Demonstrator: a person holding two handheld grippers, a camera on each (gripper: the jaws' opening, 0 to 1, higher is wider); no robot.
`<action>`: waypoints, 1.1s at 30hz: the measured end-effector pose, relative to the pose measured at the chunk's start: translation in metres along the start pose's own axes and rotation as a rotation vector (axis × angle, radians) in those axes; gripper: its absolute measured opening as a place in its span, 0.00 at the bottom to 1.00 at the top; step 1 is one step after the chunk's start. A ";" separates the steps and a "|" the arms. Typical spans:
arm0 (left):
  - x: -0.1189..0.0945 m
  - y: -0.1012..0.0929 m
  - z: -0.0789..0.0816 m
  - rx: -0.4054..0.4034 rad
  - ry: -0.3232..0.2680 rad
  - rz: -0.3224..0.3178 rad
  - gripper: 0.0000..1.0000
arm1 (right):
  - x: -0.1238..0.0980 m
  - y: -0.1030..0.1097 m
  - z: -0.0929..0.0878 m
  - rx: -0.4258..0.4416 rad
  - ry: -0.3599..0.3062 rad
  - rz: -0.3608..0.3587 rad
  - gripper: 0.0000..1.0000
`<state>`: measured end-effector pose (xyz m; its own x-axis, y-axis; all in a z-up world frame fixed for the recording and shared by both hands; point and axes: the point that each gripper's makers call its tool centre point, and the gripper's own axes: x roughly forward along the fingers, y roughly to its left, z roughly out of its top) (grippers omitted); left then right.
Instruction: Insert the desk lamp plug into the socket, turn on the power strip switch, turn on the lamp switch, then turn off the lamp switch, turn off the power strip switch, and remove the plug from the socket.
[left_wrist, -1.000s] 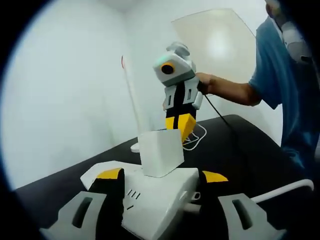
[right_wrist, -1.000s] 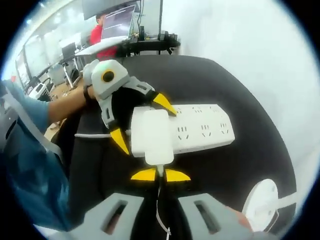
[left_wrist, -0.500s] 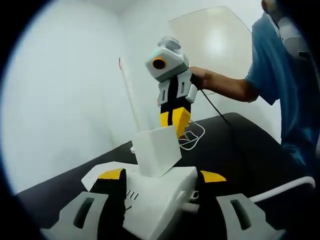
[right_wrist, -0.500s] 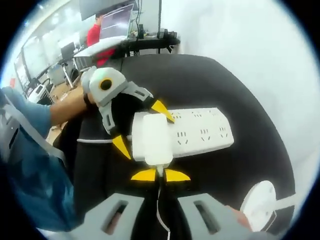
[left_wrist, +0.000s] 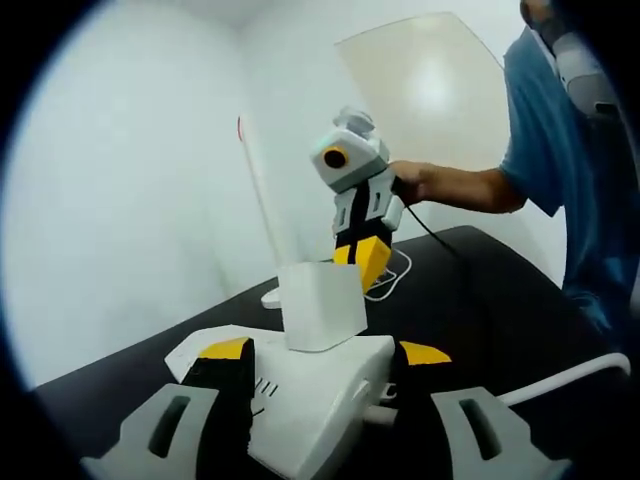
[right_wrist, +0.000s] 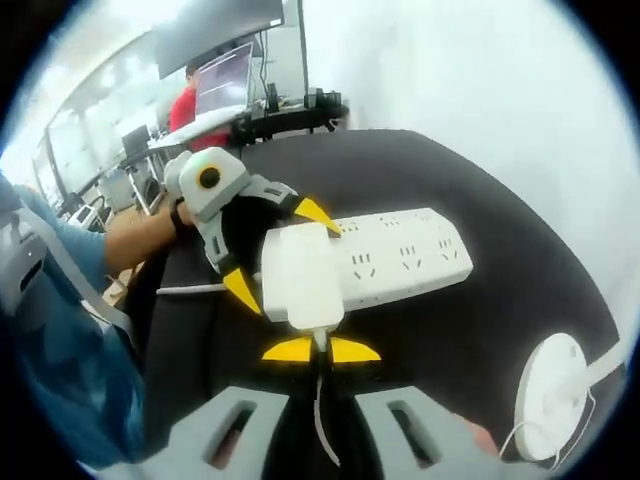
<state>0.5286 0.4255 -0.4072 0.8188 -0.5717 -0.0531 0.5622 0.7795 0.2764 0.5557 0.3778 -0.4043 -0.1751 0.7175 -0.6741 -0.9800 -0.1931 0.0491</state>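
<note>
A white power strip (left_wrist: 310, 395) lies on the black table, and my left gripper (left_wrist: 325, 352) is shut on its end, one yellow tip on each side. A square white lamp plug (left_wrist: 320, 305) stands upright on the strip's face; its prongs are hidden. My right gripper (left_wrist: 365, 258) reaches down to the plug from above. In the right gripper view, my right gripper (right_wrist: 322, 350) is shut on the plug (right_wrist: 300, 275) at its cord end. The strip (right_wrist: 400, 262) runs off to the right, with my left gripper (right_wrist: 278, 250) clamped on its near end.
The lamp's thin white stem (left_wrist: 262, 200) rises from a round base (right_wrist: 550, 400) near the wall, with a coil of cord (left_wrist: 395, 272) beside it. The strip's cable (left_wrist: 570, 378) trails right. A person's blue sleeve (left_wrist: 570, 150) is close. Desks and monitors (right_wrist: 240, 80) stand beyond the table.
Half a second ago the plug leaned to one side on the strip; now it stands squarer. My right gripper has swung back with it. My left gripper still holds the strip.
</note>
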 end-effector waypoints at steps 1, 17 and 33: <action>0.000 -0.001 0.001 0.000 0.000 0.000 0.54 | 0.000 0.000 0.002 -0.031 -0.001 0.002 0.05; -0.002 0.001 0.000 -0.006 -0.002 0.002 0.54 | 0.012 0.002 0.033 -0.193 0.088 0.030 0.35; -0.001 -0.002 0.001 -0.009 0.000 0.000 0.54 | 0.028 0.010 0.026 -0.170 0.271 0.045 0.24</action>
<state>0.5270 0.4242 -0.4067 0.8189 -0.5716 -0.0526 0.5630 0.7819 0.2677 0.5387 0.4130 -0.4037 -0.1642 0.5057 -0.8469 -0.9380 -0.3459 -0.0246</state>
